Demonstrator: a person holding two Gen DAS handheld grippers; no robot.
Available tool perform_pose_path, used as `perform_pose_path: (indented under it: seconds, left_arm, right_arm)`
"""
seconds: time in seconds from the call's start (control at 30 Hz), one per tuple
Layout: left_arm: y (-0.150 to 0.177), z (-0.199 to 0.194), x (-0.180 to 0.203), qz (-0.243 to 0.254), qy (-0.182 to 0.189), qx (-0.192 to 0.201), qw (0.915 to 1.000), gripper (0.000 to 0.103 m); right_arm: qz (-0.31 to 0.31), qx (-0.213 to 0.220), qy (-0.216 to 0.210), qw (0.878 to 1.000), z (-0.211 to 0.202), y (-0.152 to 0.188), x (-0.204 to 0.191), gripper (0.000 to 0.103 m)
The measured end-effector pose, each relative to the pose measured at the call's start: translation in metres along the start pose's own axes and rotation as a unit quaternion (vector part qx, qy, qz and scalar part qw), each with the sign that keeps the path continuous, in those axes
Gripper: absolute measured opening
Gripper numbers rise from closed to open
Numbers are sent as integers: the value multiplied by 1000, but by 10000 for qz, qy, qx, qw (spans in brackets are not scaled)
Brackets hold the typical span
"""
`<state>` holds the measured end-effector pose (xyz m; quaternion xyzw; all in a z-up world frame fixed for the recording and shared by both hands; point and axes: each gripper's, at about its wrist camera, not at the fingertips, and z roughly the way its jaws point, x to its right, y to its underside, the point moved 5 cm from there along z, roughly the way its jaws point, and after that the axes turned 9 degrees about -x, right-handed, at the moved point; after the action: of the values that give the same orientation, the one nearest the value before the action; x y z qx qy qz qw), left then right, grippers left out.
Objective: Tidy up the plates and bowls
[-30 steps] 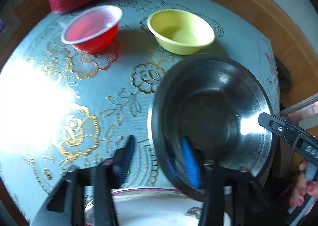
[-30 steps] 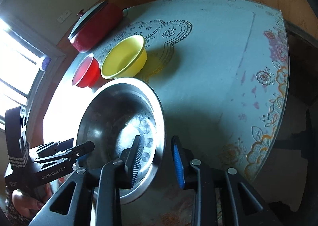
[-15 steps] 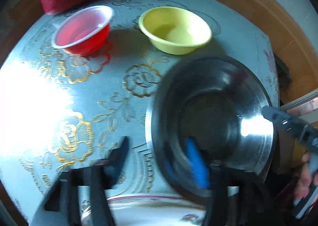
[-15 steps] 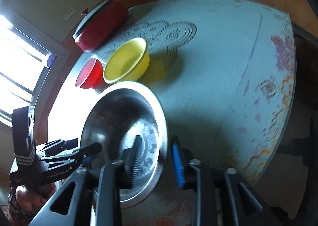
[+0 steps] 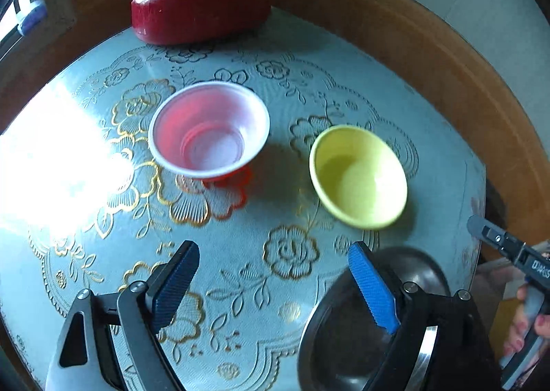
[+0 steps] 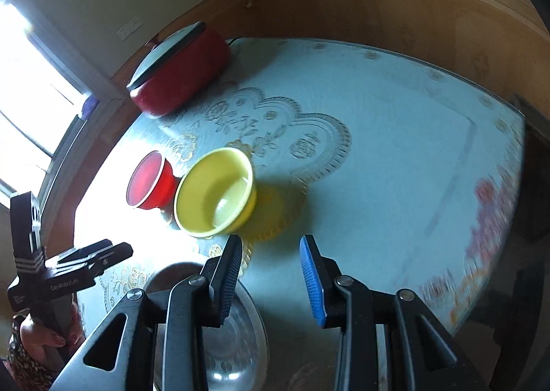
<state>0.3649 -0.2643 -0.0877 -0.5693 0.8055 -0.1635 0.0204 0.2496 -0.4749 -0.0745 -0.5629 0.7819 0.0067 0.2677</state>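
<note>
Little can be read. In the right wrist view, the left gripper [image 6: 113, 251] carries pale lettering along its dark body that looks like "GenRobot.AI", though it is small and soft. In the left wrist view, the right gripper [image 5: 481, 227] bears a short white marking near the picture's edge, roughly "DAS", cut off and blurred. No other writing or number is legible.

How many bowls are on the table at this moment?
3. The red bowl sits mid-table, the yellow bowl beside it without touching, and the steel bowl lies at the near edge, partly hidden behind the open left claw.
</note>
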Motion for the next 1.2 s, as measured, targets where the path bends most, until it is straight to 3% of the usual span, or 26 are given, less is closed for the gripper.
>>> perform_pose_path:
  seconds: [0.13,0.3,0.6,0.87,0.93,1.03,1.2]
  left_arm:
    - [-23,19,13,121,-72,54,9999,80]
    - [-44,45,23,340,-281,-98,9990,79]
    - [-54,81,23,112,-32,-543,9985,65]
    - [-55,99,28,93,178,-749,9970,49]
    - [-56,101,30,113,260,-767,9967,41]
    - [-57,102,34,161,330,-816,9960,28]
    - [-53,102,46,430,163,-759,9961,20]
  right_arm:
    - [-271,-181,75,9994,20,-27,-8,35]
    - [-253,-414,35,9988,49,-52,-10,35]
    - [-128,-965,-210,9950,95,-63,-11,35]
    - [47,-1108,-252,9935,114,-57,-8,16]
    - [47,-1067,-308,9938,114,-56,-9,11]
    - [41,-1039,-289,9942,114,-53,-11,10]
    - [5,-1021,-281,9944,113,-54,-17,9]
